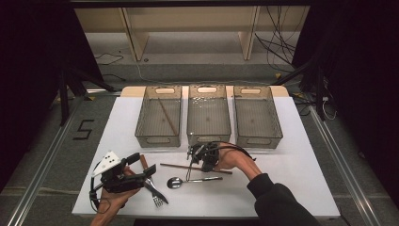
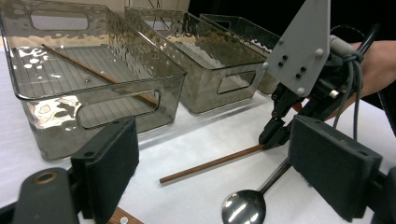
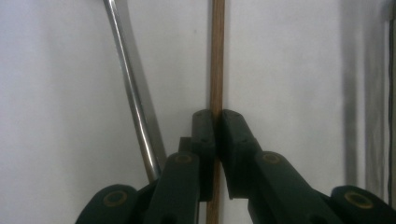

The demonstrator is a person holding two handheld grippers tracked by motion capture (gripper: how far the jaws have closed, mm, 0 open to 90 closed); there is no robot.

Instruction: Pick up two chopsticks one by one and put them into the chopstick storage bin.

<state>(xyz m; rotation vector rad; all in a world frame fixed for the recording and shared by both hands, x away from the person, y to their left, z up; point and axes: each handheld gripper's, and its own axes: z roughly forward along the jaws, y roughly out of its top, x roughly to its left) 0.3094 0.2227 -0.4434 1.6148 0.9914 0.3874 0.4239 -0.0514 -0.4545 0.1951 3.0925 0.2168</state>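
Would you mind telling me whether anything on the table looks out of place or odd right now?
Nothing stands out. One chopstick lies slantwise in the left bin, the other is flat on the table, pinched by the right gripper. The spoon, fork and knife lie loose but intact.

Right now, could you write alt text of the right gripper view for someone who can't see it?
The right claw is shut on a thin brown chopstick lying on a white table, its two black jaws pinching the stick from both sides. A shiny metal spoon handle lies to its left.
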